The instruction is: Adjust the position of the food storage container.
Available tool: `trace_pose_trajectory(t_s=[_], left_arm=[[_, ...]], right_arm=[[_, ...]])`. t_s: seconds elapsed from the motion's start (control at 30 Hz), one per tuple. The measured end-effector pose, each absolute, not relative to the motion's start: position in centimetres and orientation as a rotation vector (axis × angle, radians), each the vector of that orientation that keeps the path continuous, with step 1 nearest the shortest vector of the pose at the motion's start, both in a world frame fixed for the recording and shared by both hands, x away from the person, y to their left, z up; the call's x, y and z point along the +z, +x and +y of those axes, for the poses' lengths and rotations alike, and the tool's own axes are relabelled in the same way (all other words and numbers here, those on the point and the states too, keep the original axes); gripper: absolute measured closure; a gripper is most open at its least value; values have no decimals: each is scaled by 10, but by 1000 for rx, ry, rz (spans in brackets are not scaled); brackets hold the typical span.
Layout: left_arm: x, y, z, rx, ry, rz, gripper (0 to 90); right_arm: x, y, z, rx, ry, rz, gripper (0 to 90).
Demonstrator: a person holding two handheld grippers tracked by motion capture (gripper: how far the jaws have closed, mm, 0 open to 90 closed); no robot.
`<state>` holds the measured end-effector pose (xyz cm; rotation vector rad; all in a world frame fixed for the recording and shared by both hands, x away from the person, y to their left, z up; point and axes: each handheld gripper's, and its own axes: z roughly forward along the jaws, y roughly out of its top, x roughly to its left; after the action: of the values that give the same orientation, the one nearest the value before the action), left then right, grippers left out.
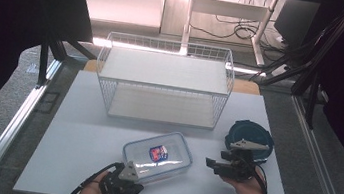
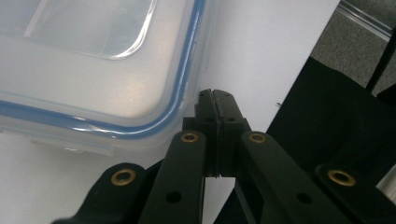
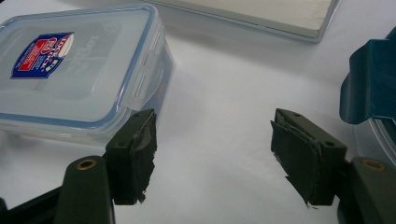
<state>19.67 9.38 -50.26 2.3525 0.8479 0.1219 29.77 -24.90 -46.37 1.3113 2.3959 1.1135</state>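
A: The clear rectangular plastic container with a blue-sealed snap lid (image 1: 157, 156) lies flat on the white table (image 1: 79, 135), just ahead of the left gripper (image 1: 131, 171) and off to the side of the right gripper (image 1: 211, 163).

B: Is the left one holding it?

A: No. In the left gripper view its jaws are pressed together on nothing, their tips just beside the rounded lid corner (image 2: 154, 116), touching or nearly so; which of the two cannot be told.

B: And the right?

A: Its jaws stand apart with only bare table between them. The container's side is just beyond one pad (image 3: 135, 154), and a round dark teal lidded tub (image 3: 371, 88) sits by the other.

B: So how should this step go?

A: Judging by the pose, the closed tips look set to nudge or steady the corner. They should keep low against the rim and push slowly, so the light container does not spin, while the right gripper brackets the far side.

B: Any writing?

A: A red-and-blue sticker (image 3: 42, 53) is on the lid, its print too small to read. Beyond both stands a white wire shelf basket (image 1: 164, 83).
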Motion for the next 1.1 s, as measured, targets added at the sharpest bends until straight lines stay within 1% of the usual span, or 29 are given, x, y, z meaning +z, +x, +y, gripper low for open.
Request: trace_pose_trajectory(t_s=[0.3, 0.4, 0.67, 0.8, 1.1], left_arm=[[-504, 205, 102, 131, 2335, 876, 900], [-506, 211, 111, 127, 2316, 905, 900], [-508, 222, 124, 132, 2286, 943, 900], [-510, 227, 130, 153, 2261, 973, 900], [-512, 236, 137, 157, 2241, 1016, 900]], right_arm=[[-462, 297, -250, 1123, 1308, 2385, 300], [-461, 296, -249, 1138, 1306, 2374, 257], [-460, 294, -247, 1151, 1292, 2362, 207], [-458, 293, -246, 1156, 1288, 2349, 198], [-458, 291, -244, 1158, 1280, 2349, 195]])
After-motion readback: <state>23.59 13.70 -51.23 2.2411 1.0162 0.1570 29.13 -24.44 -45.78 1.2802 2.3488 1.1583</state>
